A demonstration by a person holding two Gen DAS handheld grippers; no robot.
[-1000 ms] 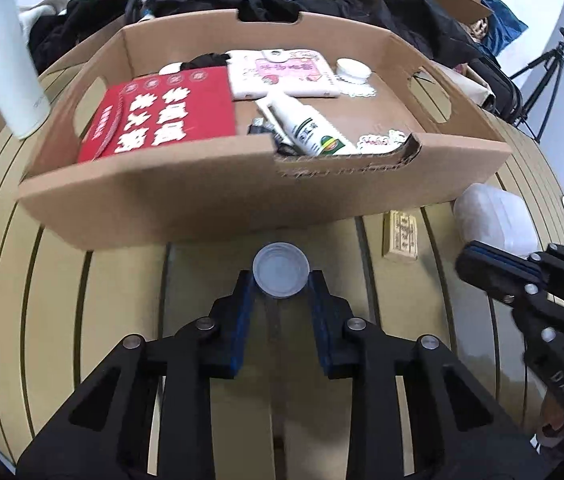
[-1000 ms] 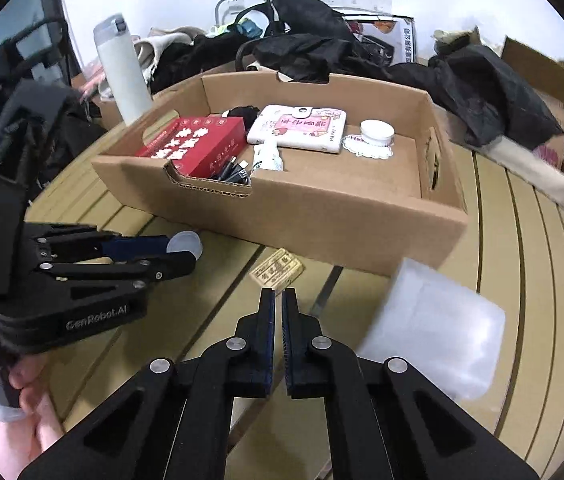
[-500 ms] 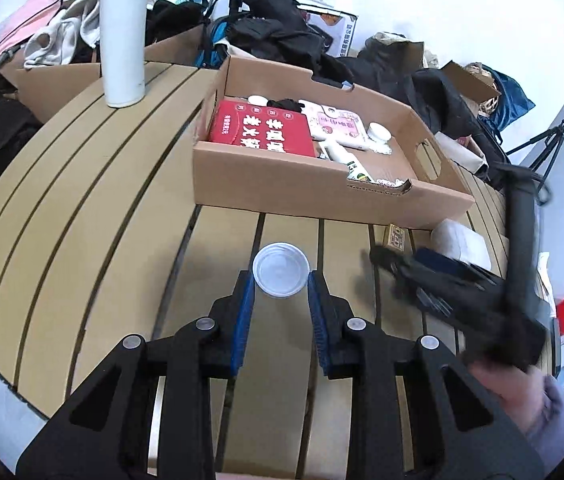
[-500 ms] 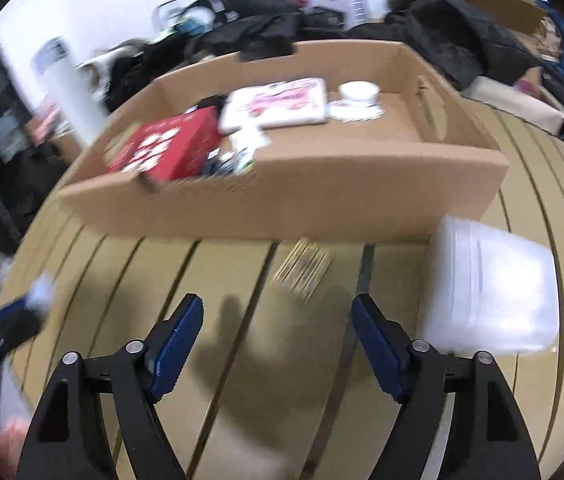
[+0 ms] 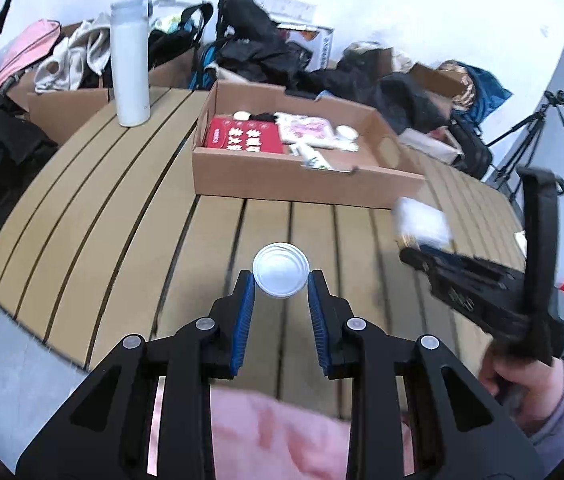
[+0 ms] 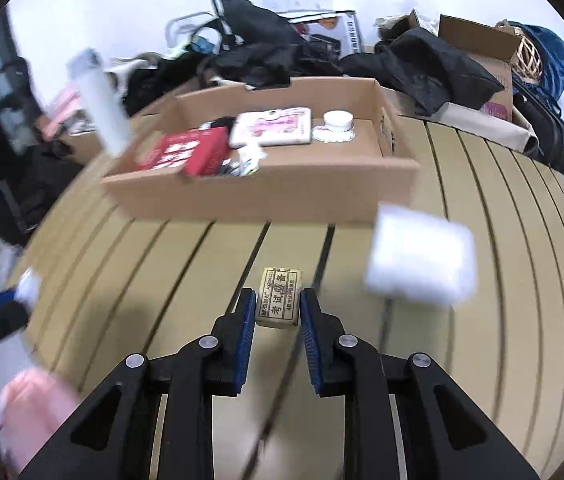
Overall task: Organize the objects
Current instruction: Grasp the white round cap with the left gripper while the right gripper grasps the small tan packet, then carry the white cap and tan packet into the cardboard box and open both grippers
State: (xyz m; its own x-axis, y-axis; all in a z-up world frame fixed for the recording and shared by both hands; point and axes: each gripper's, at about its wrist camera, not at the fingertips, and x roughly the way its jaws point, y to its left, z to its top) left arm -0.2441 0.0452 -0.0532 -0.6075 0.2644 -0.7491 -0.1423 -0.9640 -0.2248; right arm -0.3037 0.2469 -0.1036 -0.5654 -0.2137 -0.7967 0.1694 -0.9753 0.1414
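My left gripper (image 5: 281,280) is shut on a small round white lid (image 5: 280,275) and holds it above the wooden slat table (image 5: 129,208), well back from the cardboard box (image 5: 282,174). My right gripper (image 6: 277,300) is shut on a small tan eraser box (image 6: 279,298) printed with dark characters, low over the table in front of the cardboard box (image 6: 265,196). The right gripper also shows at the right of the left wrist view (image 5: 414,254). The box holds a red packet (image 6: 185,152), a pink-and-white case (image 6: 271,132), a tube and a small white jar (image 6: 338,120).
A clear plastic container (image 6: 422,256) lies on the table right of the eraser box. A tall white bottle (image 5: 129,64) stands at the far left of the table. Bags, dark clothes and other cartons pile up behind the table. A tripod (image 5: 538,128) stands at the right.
My left gripper pulled back and up from the box with the lid. My right gripper opened, then closed on the eraser box.
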